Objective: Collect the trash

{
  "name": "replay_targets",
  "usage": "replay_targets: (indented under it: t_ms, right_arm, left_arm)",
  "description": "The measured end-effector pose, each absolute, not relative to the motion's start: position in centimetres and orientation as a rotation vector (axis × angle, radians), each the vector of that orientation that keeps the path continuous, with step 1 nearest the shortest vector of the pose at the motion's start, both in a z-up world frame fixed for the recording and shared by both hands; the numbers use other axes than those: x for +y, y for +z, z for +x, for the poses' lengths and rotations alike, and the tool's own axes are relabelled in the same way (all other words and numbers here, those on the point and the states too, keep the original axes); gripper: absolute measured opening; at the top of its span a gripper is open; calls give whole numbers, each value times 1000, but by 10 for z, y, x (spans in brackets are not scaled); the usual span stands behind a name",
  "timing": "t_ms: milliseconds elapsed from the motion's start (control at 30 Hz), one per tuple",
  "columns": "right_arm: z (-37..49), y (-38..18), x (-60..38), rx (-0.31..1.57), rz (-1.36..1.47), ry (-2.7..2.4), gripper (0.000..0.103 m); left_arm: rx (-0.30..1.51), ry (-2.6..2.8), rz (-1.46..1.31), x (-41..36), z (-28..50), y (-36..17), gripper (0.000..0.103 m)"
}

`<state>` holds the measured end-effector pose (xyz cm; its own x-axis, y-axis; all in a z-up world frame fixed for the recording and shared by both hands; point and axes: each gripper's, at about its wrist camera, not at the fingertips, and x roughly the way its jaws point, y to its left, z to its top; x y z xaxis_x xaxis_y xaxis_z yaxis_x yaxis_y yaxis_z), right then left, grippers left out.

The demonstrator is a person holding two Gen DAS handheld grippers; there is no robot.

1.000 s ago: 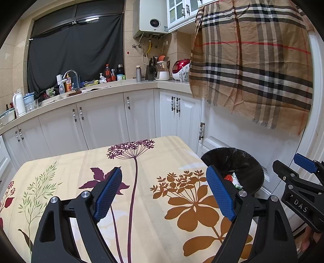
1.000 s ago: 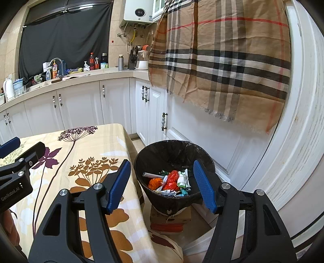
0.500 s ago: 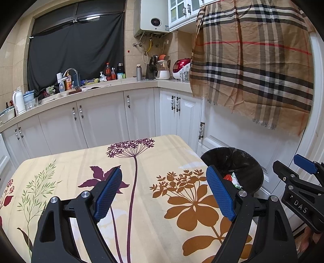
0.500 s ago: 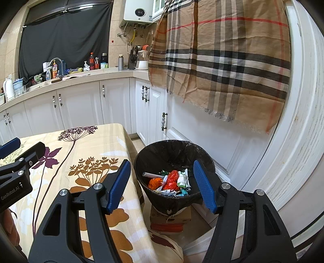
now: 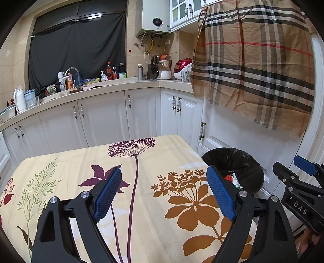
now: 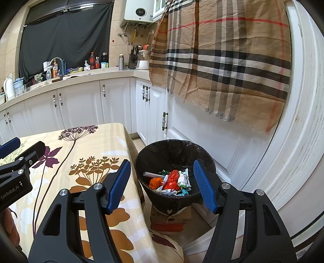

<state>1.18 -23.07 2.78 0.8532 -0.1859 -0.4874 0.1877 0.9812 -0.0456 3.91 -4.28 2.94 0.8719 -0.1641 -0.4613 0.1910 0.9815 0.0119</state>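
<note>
Here, each label takes one part of the kitchen as the two wrist cameras show it.

Left gripper [image 5: 164, 192]: jaws spread wide, nothing between the blue pads; it hangs over the table, tilted downward.

Right gripper [image 6: 160, 185]: jaws apart with nothing pinched; between its pads the view falls on the trash bin's opening. In the left wrist view it shows at the right edge, beside the bin.

Table [image 5: 97, 159]: covered with a cream cloth printed with purple and brown flowers and green sprigs; its visible top is bare of loose items.

Trash bin [image 6: 174, 149]: round, lined with a black bag, standing just beside the table's right edge and near the white cabinet doors; it rests on a cardboard box [image 6: 171, 216].

Trash [image 6: 170, 181]: already in the bin, a small heap of orange and red wrappers, white and green packets and a pale paper tube, lying on the bottom.

Plaid cloth [image 6: 222, 60]: tan with black, white and red stripes, hanging over the upper right, above the bin.

Counter [image 5: 105, 87]: along the far wall, crowded with bottles, a faucet, a knife block, a kettle and a red rice cooker [image 5: 182, 67].

Water heater [image 5: 155, 18]: white, mounted on the tiled wall above the counter.

Window: covered by a black sheet [image 5: 77, 46].
</note>
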Motion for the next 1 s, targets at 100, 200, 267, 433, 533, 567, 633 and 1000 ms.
replay_targets:
  t_ms: [100, 200, 267, 433, 533, 567, 633, 1000]
  right_arm:
    - [12, 28, -231, 513, 3, -197, 63]
    - [12, 27, -230, 514, 2, -196, 63]
    - [12, 26, -229, 516, 0, -194, 63]
    - [12, 25, -225, 520, -3, -191, 63]
    - [12, 24, -224, 523, -5, -189, 63]
    - [13, 25, -224, 524, -6, -189, 63]
    - [13, 24, -223, 526, -8, -187, 63]
    - [18, 23, -211, 534, -18, -150, 65]
  left_arm:
    - [477, -184, 60, -43, 39, 31, 84]
    - [477, -187, 63, -44, 41, 31, 84]
    - [479, -185, 64, -44, 41, 30, 85]
    - [496, -203, 64, -48, 44, 27, 86]
    - [497, -209, 62, -49, 44, 26, 89]
    - [492, -211, 65, -49, 43, 25, 89]
    - [475, -206, 80, -50, 42, 25, 89]
    - [567, -115, 80, -24, 58, 11, 89]
